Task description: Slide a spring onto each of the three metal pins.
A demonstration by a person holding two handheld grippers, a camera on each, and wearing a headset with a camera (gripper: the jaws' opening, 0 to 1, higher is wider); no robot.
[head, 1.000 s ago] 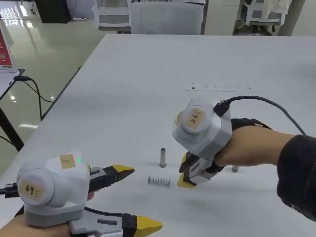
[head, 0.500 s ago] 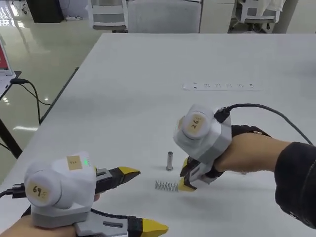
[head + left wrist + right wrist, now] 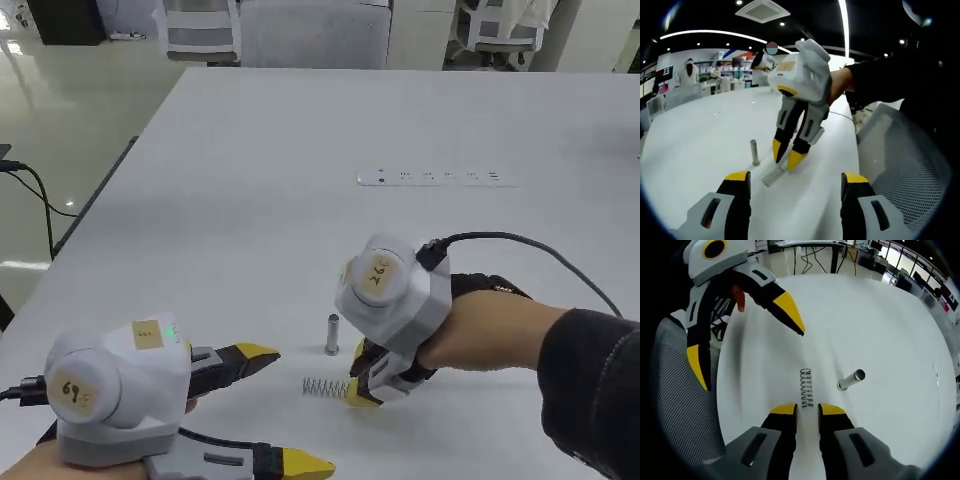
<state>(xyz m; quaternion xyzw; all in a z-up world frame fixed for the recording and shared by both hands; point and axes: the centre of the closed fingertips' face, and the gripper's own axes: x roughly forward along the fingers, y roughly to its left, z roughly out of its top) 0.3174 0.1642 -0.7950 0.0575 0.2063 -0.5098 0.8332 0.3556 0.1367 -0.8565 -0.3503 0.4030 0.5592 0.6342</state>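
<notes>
On tabletop [image 3: 250, 200]: spring [image 3: 806, 387] flat near pin [image 3: 851, 380].
R fingers [image 3: 785, 412]: apart, at spring end.
L fingers [image 3: 737, 177]: wide apart.
Risk: end pinch flicks spring, tips pin.

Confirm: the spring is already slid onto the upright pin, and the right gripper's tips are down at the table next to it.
Not so. The spring lies flat on the table beside the pin, not on it; the right gripper view shows this. The right gripper does have its tips down next to it.
</notes>
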